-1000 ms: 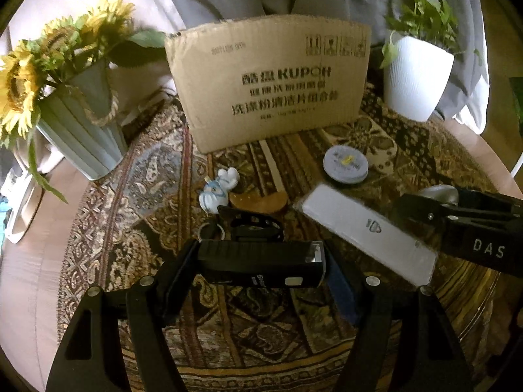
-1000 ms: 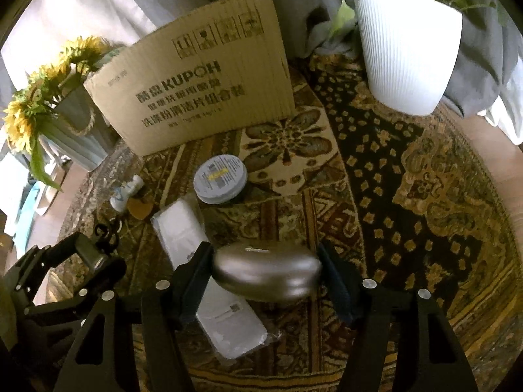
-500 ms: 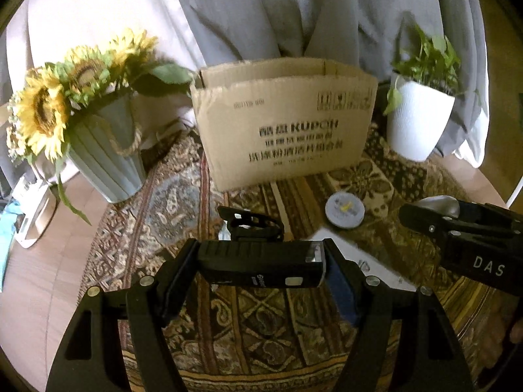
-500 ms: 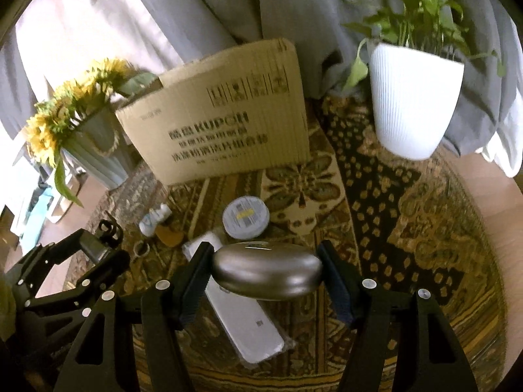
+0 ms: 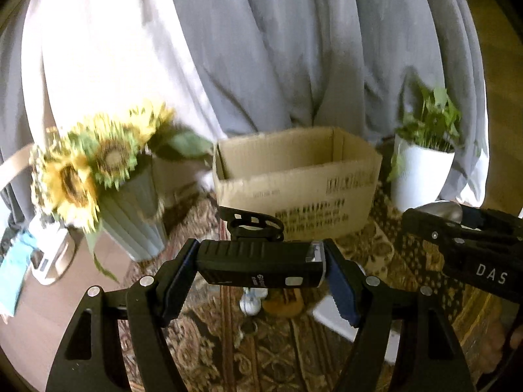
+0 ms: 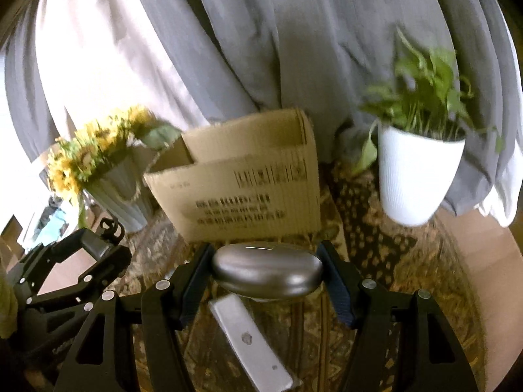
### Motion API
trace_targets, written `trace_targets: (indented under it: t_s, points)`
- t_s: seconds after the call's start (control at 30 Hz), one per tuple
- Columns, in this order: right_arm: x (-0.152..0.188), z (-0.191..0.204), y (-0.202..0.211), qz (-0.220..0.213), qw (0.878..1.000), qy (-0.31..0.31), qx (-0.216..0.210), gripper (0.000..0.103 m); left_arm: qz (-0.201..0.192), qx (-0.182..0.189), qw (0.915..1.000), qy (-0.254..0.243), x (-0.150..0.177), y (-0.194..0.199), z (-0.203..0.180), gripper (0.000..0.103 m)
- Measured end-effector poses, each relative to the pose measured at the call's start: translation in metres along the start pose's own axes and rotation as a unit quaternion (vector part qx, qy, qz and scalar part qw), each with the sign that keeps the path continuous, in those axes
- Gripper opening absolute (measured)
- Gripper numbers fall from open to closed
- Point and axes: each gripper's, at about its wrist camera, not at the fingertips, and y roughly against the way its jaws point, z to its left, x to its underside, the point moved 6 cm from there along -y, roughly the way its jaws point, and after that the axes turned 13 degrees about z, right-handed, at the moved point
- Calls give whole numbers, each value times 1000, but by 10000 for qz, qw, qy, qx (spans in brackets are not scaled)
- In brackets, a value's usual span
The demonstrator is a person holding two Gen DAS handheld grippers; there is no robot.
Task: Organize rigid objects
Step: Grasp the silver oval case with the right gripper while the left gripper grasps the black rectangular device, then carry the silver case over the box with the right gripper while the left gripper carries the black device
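left gripper (image 5: 261,263) clamps a black flashlight (image 5: 261,266) aloft | right gripper (image 6: 266,272) grips a silver oval case (image 6: 266,272) aloft | open cardboard box (image 5: 294,179) ahead, on patterned rug (image 5: 278,352)

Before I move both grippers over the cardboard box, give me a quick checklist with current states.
1. Left gripper shut on the black flashlight: ok.
2. Right gripper shut on the silver case: ok.
3. Cardboard box top open: ok.
4. Room inside the box: cannot tell, floor hidden.
5. Both items lifted off the patterned cloth: ok.
6. Grippers apart from each other: ok.
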Motion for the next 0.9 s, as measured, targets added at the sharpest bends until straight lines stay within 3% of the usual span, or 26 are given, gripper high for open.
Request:
trace_targets:
  t_s: [0.5,0.9]
  points:
    - [-60,10,34,-845,9963,136,14,66,-490,145,9987,56,-60,17,6,74]
    - [-118,21,38,-1075,9936,344,-58,66,-624,182,9979,-1,-113,11,19,74]
